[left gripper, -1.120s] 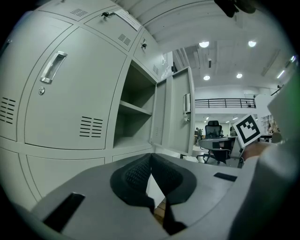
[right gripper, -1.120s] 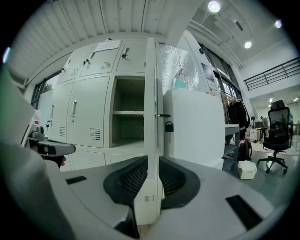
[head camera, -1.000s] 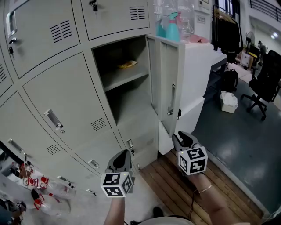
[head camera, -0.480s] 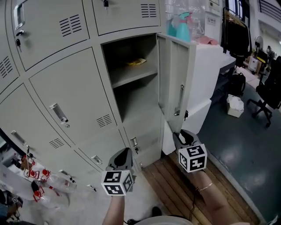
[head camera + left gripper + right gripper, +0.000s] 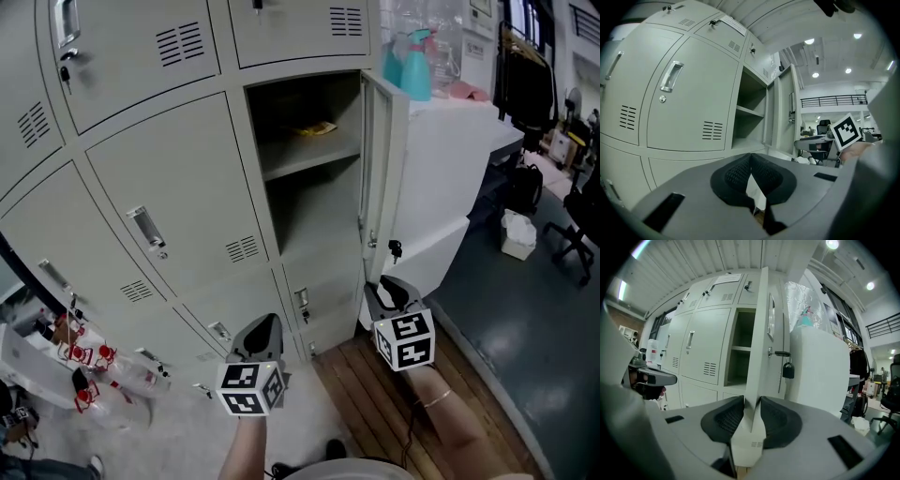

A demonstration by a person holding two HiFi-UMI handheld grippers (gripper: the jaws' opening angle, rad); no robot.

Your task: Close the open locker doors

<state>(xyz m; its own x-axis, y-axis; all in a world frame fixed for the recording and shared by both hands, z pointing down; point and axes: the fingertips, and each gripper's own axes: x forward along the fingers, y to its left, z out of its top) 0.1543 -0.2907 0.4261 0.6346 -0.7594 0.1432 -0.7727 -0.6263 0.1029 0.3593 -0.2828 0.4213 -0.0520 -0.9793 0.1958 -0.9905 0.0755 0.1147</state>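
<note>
Locker door between right gripper jaws

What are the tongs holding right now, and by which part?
Nothing gripped. Left tongs shut, empty. Right tongs have just been opening; the open grey metal locker door has its lower edge between the jaws, unclamped.

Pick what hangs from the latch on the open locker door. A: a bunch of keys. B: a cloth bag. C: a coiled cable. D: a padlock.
D: in the right gripper view a dark padlock hangs below the latch of the open locker door.
</note>
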